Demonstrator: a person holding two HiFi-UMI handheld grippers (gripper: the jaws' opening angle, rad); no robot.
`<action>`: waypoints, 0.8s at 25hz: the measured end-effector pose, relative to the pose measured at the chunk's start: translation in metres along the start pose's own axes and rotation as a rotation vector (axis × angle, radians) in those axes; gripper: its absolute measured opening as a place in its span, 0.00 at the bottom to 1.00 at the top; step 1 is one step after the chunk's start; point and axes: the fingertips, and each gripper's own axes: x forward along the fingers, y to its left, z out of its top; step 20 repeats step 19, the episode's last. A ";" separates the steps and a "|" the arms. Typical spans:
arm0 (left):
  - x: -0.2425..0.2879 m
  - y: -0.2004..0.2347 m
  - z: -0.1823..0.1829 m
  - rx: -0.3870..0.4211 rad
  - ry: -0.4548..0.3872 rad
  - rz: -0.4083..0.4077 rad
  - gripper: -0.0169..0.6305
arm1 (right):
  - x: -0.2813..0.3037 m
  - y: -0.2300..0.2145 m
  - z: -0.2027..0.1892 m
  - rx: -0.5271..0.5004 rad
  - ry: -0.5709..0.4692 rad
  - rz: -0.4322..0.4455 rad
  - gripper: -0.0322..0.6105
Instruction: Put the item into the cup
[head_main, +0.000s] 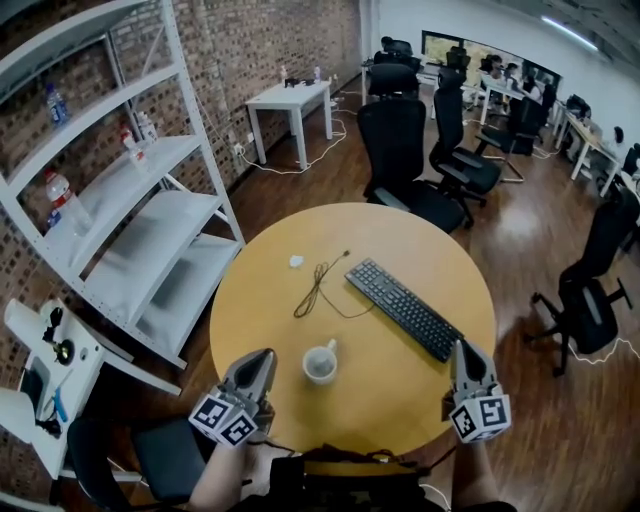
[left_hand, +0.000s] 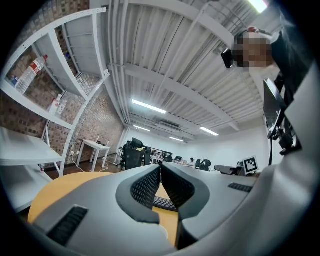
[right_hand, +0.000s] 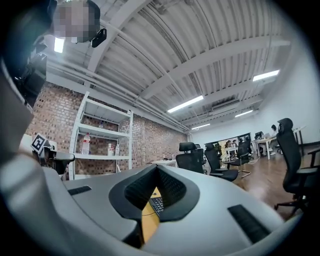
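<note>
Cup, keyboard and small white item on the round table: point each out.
cup (head_main: 320, 367), head view, its open mouth
keyboard (head_main: 403, 309), head view, its middle keys
small white item (head_main: 296, 261), head view, its centre

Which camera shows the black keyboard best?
The head view: the whole keyboard lies in plain sight on the round table. The left gripper view and the right gripper view each catch only a sliver of its keys through the gap between the jaws.
</note>
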 end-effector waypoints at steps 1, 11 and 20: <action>-0.001 0.000 -0.001 -0.001 0.001 0.001 0.03 | 0.002 0.003 0.001 -0.001 -0.001 0.006 0.06; -0.010 0.007 0.002 -0.001 -0.004 0.020 0.03 | 0.018 0.016 0.003 -0.004 -0.004 0.042 0.06; -0.011 0.012 0.004 -0.001 -0.017 0.031 0.03 | 0.021 0.014 0.005 0.002 -0.016 0.047 0.06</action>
